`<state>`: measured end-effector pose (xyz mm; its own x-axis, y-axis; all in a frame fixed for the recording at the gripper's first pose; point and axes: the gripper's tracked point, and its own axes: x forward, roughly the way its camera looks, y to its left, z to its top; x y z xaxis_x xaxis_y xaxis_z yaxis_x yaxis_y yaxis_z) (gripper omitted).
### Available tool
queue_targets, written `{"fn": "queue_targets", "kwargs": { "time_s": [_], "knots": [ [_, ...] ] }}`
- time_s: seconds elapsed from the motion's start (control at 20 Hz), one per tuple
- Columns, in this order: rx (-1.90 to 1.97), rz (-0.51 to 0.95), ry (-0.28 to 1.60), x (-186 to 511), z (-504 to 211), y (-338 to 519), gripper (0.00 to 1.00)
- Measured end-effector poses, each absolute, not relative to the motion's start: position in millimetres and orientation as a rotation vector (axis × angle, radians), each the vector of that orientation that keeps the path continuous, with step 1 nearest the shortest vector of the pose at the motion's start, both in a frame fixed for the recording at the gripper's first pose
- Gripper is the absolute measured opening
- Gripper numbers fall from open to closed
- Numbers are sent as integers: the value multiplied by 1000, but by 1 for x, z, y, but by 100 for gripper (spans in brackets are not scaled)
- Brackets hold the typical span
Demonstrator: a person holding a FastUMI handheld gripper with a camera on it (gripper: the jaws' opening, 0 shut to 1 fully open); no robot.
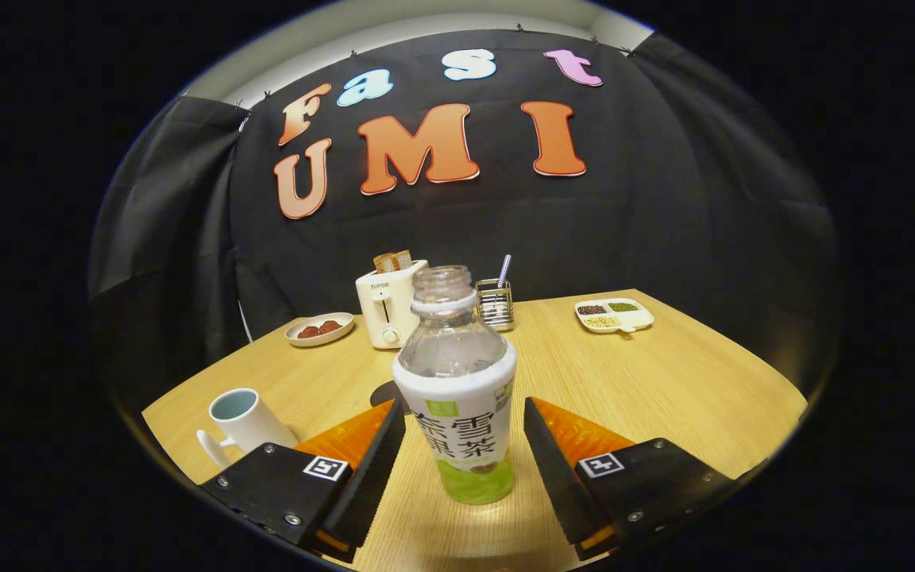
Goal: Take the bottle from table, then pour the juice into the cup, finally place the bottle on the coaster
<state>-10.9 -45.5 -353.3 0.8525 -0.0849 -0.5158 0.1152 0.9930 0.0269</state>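
Between the spread fingers (464, 445) stands the uncapped bottle (457, 389), untouched; probably light, thin-walled and slick, best pinched gently at its labelled middle.

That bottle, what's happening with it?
A hand-held gripper is reaching for the bottle. Its fingers are open, one on each side, not squeezing yet. The bottle stands upright on the table with its cap off. The cup waits off to the left, with no pouring yet.

The bottle (456, 381) is clear glossy plastic with a smooth paper-like label. It stands between the parted gripper (464, 445) fingers on a matt wood-grain table (664, 381).
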Motion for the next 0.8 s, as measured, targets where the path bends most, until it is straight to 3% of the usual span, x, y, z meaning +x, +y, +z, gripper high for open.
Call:
{"fn": "queue_targets", "kwargs": {
  "time_s": [0.35, 0.5, 0.8],
  "knots": [
    [-1, -149, 575, -9, -373, -48, 80],
    [-24, -170, 580, -7, -373, -51, 66],
    [-49, -148, 576, -4, -365, -39, 60]
  ]
}}
